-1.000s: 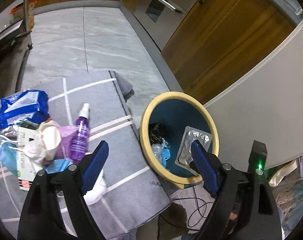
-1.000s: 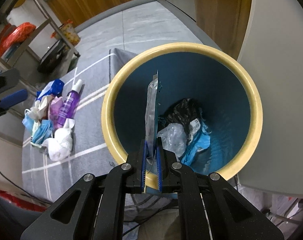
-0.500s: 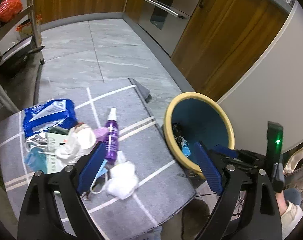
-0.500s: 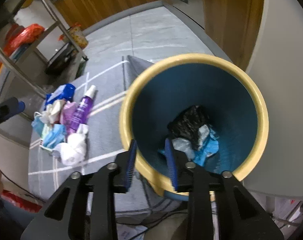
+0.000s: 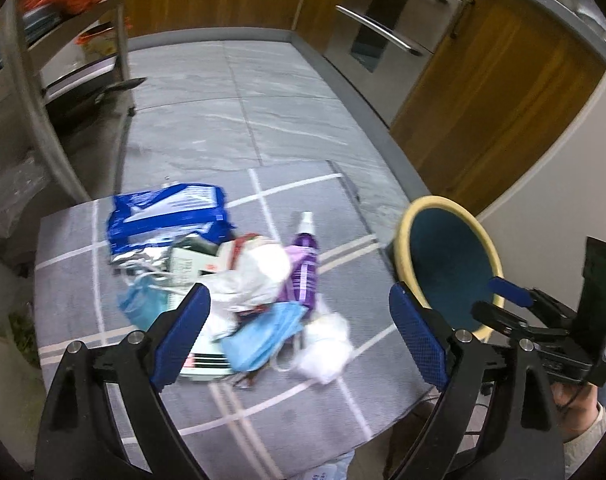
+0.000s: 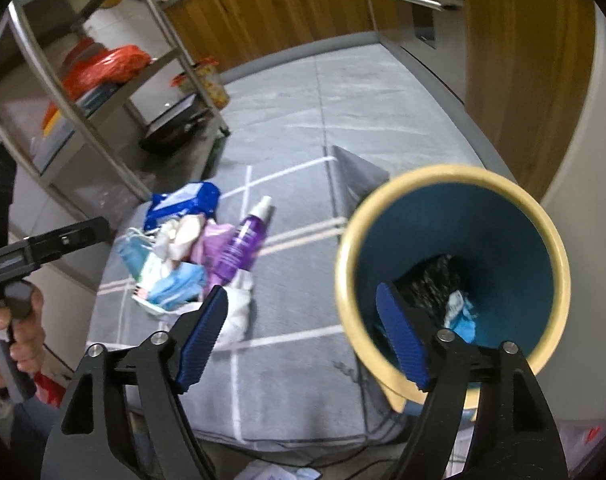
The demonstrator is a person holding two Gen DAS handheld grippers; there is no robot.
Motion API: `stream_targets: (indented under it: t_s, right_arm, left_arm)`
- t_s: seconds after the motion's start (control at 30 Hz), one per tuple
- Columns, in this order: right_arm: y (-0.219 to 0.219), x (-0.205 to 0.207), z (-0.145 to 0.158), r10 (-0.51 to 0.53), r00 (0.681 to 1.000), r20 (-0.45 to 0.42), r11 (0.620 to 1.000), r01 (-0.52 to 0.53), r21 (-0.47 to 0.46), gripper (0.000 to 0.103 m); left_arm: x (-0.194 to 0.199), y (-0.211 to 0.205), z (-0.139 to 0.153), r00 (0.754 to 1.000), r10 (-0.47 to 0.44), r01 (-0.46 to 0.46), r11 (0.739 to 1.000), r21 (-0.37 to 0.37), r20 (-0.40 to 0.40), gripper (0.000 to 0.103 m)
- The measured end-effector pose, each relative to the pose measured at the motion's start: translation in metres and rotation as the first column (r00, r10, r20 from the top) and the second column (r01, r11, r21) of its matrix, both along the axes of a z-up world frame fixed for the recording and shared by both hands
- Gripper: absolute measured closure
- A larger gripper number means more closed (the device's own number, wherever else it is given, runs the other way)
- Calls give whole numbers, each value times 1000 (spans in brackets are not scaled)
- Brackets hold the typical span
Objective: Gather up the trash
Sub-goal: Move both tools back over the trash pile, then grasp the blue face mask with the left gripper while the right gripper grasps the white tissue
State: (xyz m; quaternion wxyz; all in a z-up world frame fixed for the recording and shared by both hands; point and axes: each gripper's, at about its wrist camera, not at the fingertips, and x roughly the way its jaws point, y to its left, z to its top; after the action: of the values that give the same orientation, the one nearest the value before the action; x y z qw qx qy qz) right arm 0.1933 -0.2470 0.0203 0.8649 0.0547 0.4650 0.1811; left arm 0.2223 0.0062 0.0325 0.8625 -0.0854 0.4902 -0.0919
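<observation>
Through the left wrist camera, my left gripper point(image 5: 299, 332) hung wide apart and empty over the heap of trash point(image 5: 239, 280) on the grey rug with white lines point(image 5: 303, 392). I took the round blue bin with a cream rim point(image 5: 449, 264) as my landmark. The heap lay well to its left: a crinkled blue foil packet point(image 5: 167, 212) at the far side, a purple plastic spray bottle point(image 5: 305, 260) nearest the bin, a soft blue face mask point(image 5: 259, 336) and a crumpled white tissue point(image 5: 325, 344) on the near edge. Bare rug separated bottle and bin. My right gripper point(image 5: 507, 292) stood at the bin's near rim.

Through the right wrist camera, my right gripper point(image 6: 303, 338) was opening with nothing between its jaws; one finger point(image 6: 399, 336) overlapped the bin's point(image 6: 451, 264) rim. Inside lay a black crumpled bag point(image 6: 435, 284) and blue scraps point(image 6: 461, 314). Left of the bin lay the heap point(image 6: 191, 252), and beyond that a steel shelf rack point(image 6: 103, 92). Open stone floor point(image 6: 323, 112) stretched behind the bin.
</observation>
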Motion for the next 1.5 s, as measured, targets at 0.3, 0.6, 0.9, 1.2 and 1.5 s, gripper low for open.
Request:
stream_targets:
  t_s: [0.3,0.6,0.9,1.2,1.5]
  right_arm:
    - [38,-5,2,86,995,44,996,-84,-34,14]
    - [71,-8,-5,164,986,13,986,-164,-29,14]
    - [86,-12,-10,207,978,-12,978,-207,-21,14]
    - [90,-10,-18,208,977,-40,978,-208,1,14]
    - [95,-7,-42,212,973,-96,977,-214,-12,14]
  left_arm:
    - [-3,58,-18,993,115,-114,993,36,-26,14]
    - [3,102,-45,975,205,-199,978,68,-87,15]
    - [13,136,-87,946,269,-277,961,-21,-182,37]
    - [27,112,-115,959,193,-184,981,60,-210,83]
    - [13,117,-89,952,256,-234,962,143,-168,95]
